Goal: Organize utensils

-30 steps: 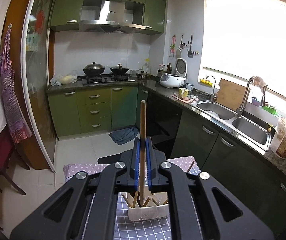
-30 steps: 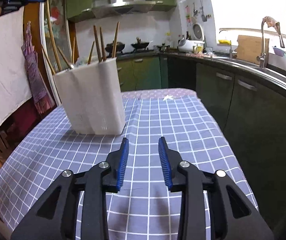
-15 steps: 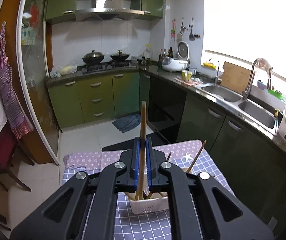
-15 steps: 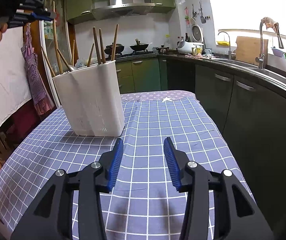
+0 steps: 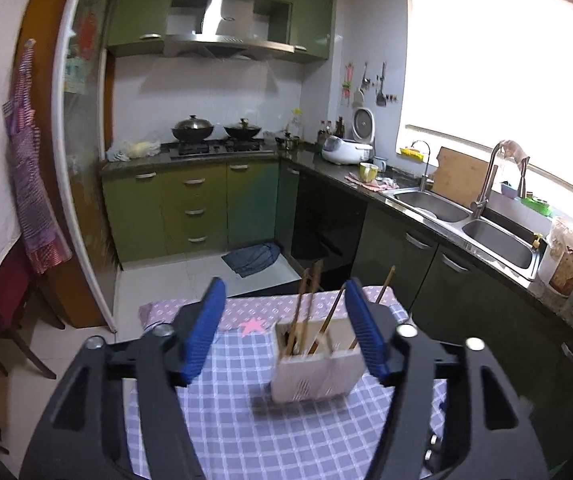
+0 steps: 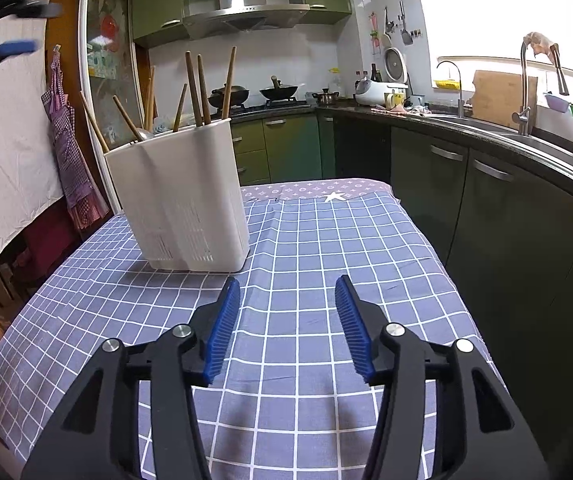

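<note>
We find no text, label, brand or number sharp enough to read in either view; nothing legible.

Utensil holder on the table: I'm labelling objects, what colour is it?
White. The utensil holder shows best in the right wrist view, on the checked cloth.

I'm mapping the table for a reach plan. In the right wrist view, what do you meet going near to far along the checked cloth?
Right tongs, open → bare checked tablecloth → white utensil holder with wooden chopsticks → white star on the patterned strip at the far edge.
</note>
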Tool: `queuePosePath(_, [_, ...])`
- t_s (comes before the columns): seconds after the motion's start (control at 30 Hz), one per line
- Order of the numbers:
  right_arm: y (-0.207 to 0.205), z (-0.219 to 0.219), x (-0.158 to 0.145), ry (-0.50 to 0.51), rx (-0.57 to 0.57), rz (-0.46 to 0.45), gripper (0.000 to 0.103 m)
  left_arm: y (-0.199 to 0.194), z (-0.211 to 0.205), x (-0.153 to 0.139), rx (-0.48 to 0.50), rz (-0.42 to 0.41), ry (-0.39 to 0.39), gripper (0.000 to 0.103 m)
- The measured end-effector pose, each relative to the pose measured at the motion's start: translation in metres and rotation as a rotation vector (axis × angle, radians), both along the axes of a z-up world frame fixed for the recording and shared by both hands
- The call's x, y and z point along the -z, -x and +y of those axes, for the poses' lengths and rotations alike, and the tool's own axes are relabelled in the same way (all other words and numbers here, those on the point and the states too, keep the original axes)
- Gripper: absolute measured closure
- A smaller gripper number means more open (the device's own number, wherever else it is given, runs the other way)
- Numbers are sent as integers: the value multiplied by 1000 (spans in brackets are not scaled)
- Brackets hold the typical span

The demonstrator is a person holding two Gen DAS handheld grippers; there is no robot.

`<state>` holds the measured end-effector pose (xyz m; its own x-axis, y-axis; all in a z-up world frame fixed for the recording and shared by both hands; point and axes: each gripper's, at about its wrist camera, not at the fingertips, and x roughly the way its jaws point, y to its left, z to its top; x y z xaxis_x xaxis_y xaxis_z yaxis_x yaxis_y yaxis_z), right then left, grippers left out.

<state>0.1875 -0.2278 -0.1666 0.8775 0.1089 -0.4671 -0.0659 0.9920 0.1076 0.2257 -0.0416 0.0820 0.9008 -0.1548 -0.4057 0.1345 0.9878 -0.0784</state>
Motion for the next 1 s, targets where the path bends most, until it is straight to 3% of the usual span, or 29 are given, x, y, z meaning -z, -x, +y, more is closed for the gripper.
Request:
queuePosePath(0.1, [0, 1, 0, 3, 1, -1, 52, 36, 17, 29, -3, 17, 5, 32])
queuePosePath(0.2, [0, 1, 0, 7, 1, -3, 50, 69, 33, 68, -20, 33, 17, 16])
queuePosePath(0.3, [1, 3, 0, 15, -4, -5, 43, 95, 47, 101, -58, 15, -9, 7])
queuePosePath(0.47, [2, 6, 0, 36, -14, -10, 21, 104, 68, 152, -89, 64, 27, 7])
queuePosePath(0.6, [5, 5, -1, 31, -14, -19, 17, 84, 79, 191, -112, 150, 32, 7])
queuePosePath(0.77, [24, 0, -2, 29, -12, -24, 16, 94, 82, 201, -123, 143, 59, 7])
queuePosePath(1.0, [98, -6, -27, -8, -25, -88, 11, 154, 79, 175, -167, 43, 39, 7])
